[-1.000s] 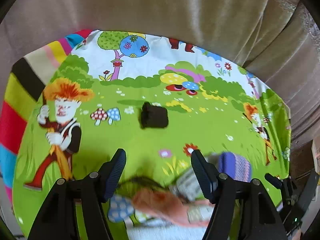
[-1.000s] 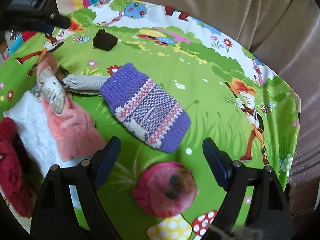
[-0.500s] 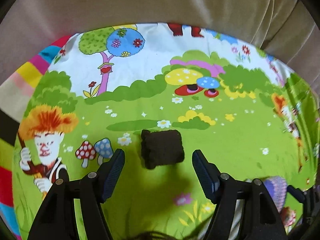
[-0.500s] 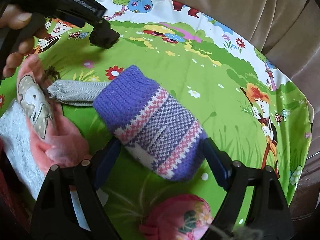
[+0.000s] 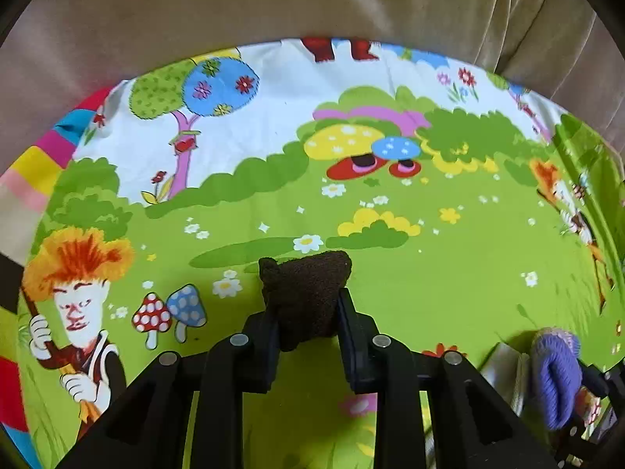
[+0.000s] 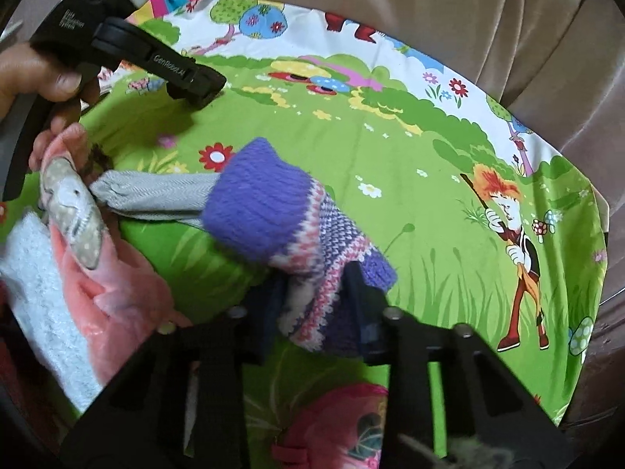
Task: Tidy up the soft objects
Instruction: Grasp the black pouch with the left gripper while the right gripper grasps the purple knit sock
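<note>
— Both jaws first: how do they stand?

— Narrowed on both sides. My left gripper (image 5: 306,314) has closed most of the way onto the dark brown pad (image 5: 306,291), pressing its lower flanks; the top of it sticks out toward 12 o'clock. My right gripper (image 6: 314,297) is pinched on the purple knitted mitten (image 6: 291,230) at its patterned cuff, and the plain purple end juts out toward 11 o'clock.

— Where do the two things sit?

— The pad is on the cartoon play mat (image 5: 449,273), near its middle in the left wrist view. The mitten lies across a grey sock (image 6: 156,195) whose far end points to 9 o'clock, touching a pink fleece garment (image 6: 113,293); a white towel (image 6: 39,297) lies beside that at 8 o'clock.

— What has changed since half a second ago?

— Then both pairs of fingers stood wide apart, the pad lying free between my left ones and the mitten flat between my right ones. Now each is clamped. From the right wrist view my left gripper (image 6: 199,92) shows at 10 o'clock, down on the mat.
</note>
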